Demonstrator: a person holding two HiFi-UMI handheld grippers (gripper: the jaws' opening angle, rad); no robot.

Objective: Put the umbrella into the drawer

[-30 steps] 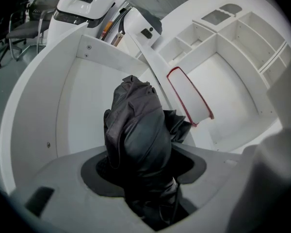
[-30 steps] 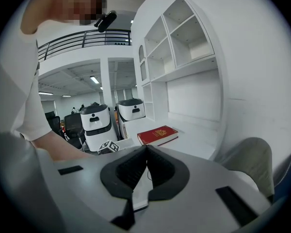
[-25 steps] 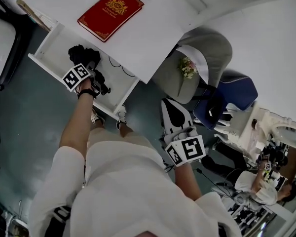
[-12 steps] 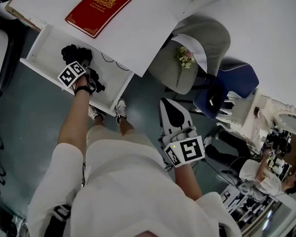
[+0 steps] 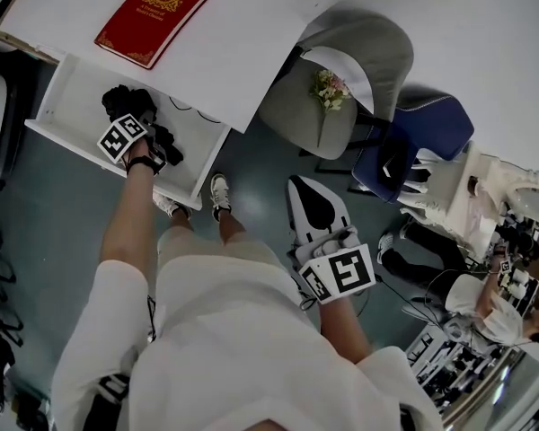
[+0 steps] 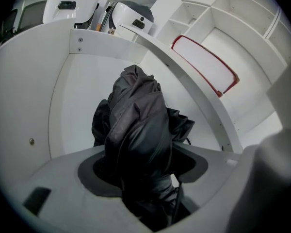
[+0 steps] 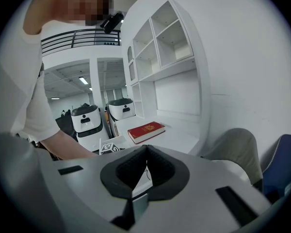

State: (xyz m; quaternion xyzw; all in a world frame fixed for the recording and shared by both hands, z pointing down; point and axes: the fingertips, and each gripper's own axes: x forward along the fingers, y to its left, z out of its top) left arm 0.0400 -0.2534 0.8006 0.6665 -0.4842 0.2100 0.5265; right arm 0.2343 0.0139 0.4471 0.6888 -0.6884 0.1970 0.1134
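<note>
Ok, holding black folded umbrella [image 6: 136,125] low inside white drawer [image 5: 72,97], upper left of head view, with left gripper [image 6: 141,159]. Just been easing jaws apart, fabric touching both pads. Open fully, then back out straight to avoid snagging cloth. Nothing in right gripper [image 7: 145,152], jaws together.

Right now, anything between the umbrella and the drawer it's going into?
Nothing visible. The drawer is pulled open and the umbrella is already down inside it, between the jaws of the left hand-held gripper, which have just been opening. The red book lies on the desktop above, clear of the opening.
</note>
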